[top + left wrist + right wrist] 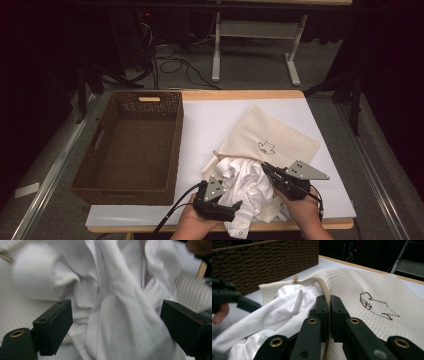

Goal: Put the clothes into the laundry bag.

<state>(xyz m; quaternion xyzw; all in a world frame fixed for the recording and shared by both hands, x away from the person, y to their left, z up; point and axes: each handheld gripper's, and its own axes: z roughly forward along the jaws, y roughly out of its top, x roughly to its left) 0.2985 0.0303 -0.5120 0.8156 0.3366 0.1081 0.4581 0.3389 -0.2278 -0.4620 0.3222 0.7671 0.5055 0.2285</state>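
A cream mesh bag [272, 137] with a dark line drawing lies on the white table cover, its mouth towards the person. A crumpled white garment [247, 187] spills out of that mouth. My right gripper [329, 312] is shut on the bag's zipper edge [322, 287] and holds it raised over the garment [284, 310]; in the high view it [266, 169] sits at the garment's right side. My left gripper [116, 325] stands open, its jaws wide apart on either side of a fold of the garment [112, 290] without pressing it. In the high view it [231, 206] is at the garment's near left.
A brown wicker basket [177, 145] with nothing inside stands on the left of the table, and its wall [262, 260] rises behind the bag. The white table cover [210, 120] is bare between basket and bag. The table's front edge runs just below both hands.
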